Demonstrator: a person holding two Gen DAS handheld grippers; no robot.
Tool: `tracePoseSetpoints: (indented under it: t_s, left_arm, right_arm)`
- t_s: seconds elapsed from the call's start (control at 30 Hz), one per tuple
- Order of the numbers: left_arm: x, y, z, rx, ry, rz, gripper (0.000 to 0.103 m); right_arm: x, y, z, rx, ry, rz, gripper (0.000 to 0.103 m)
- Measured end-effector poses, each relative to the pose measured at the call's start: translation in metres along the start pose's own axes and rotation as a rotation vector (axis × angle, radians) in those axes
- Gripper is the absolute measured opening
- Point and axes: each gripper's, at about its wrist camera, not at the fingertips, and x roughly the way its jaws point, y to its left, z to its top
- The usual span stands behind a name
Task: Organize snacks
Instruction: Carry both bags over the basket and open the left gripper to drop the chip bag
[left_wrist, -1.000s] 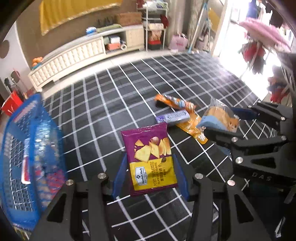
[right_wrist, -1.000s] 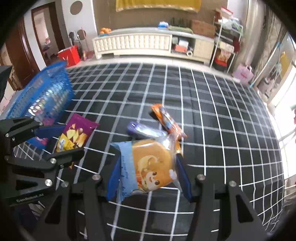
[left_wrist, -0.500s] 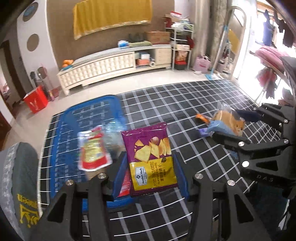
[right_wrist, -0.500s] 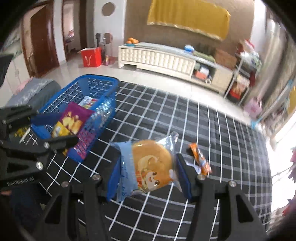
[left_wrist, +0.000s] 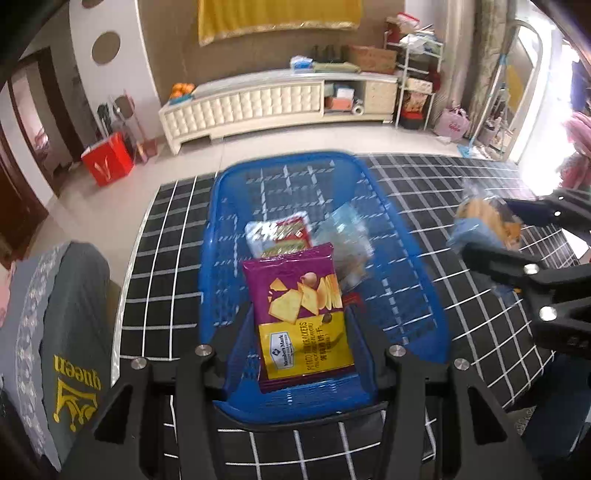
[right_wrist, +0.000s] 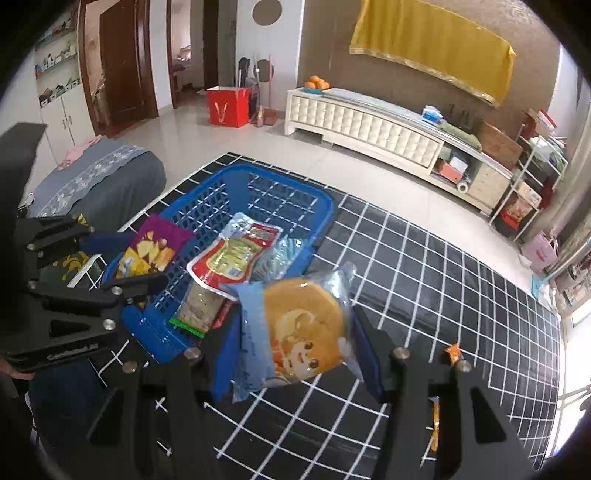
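My left gripper (left_wrist: 299, 325) is shut on a purple and yellow cracker bag (left_wrist: 303, 306), which hangs over the near end of a blue mesh basket (left_wrist: 288, 162). In the basket lie a red and white packet (left_wrist: 280, 232) and a clear wrapped snack (left_wrist: 347, 229). My right gripper (right_wrist: 295, 332) is shut on a clear packet with a round bun and a cartoon face (right_wrist: 299, 325), just to the right of the basket (right_wrist: 295, 192). The right wrist view shows the left gripper (right_wrist: 122, 258) with the purple bag (right_wrist: 155, 243) above the basket's left side.
The basket stands on a black mat with a white grid (left_wrist: 461, 184). An orange wrapper (right_wrist: 452, 352) lies on the mat at the right. A grey cloth with yellow print (left_wrist: 66, 332) sits left of the basket. A white cabinet (left_wrist: 258, 103) and a red bag (left_wrist: 107, 162) stand behind.
Both grippers swung left with their packets, away from the loose snacks on the mat. The basket has come from the left edge to under the left gripper.
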Motion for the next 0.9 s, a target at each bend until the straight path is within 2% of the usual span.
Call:
tracePoseSetpoints:
  t_s: [0.33, 0.43, 0.47, 0.73, 0.9]
  left_arm:
    - [0.03, 0.001, -0.015, 0.002, 0.063, -0.001, 0.049]
    - [0.031, 0.004, -0.018, -0.015, 0.075, -0.007, 0.061]
    - [0.029, 0.005, -0.019, -0.016, 0.068, -0.011, 0.07]
    - [-0.011, 0.018, -0.015, -0.04, -0.013, 0.008, 0.071]
    - [-0.036, 0.031, -0.015, -0.043, -0.058, 0.058, 0.071]
  right_arm:
    - [0.012, 0.015, 0.001, -0.027, 0.042, 0.013, 0.061]
    - [0.01, 0.015, 0.001, -0.034, 0.043, 0.007, 0.061]
    - [0.009, 0.015, 0.001, -0.034, 0.044, 0.006, 0.061]
    - [0.002, 0.018, 0.012, -0.061, 0.033, 0.008, 0.061]
    - [0.0, 0.029, 0.028, -0.139, 0.025, 0.025, 0.061]
